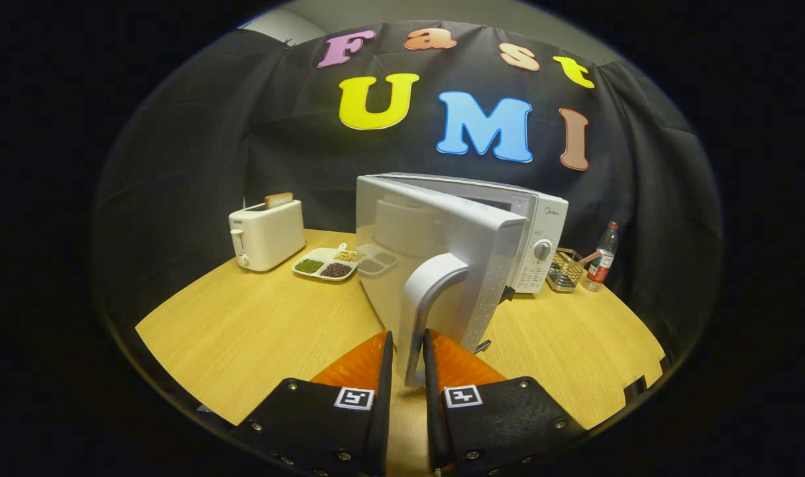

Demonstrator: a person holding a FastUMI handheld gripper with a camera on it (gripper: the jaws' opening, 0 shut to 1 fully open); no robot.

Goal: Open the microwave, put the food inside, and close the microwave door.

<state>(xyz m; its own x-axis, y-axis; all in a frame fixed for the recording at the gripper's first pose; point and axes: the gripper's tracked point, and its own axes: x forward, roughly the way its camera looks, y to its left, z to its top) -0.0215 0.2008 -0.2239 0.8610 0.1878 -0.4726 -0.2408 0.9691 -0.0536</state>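
On table, gripper (407, 351) clamping microwave (541, 218) door handle (427, 305)

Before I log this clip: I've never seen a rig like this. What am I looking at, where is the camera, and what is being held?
The camera rides on a hand-held two-finger claw that a person carries; its two fingers show at the bottom, pointing forward. They are closed on the curved silver handle of the white microwave's door, which stands partly open. All this sits on a light wooden table. Beyond the fingers: a white toaster with a bread slice, a white divided tray of beans and grains, a wire basket and a clear plastic bottle.
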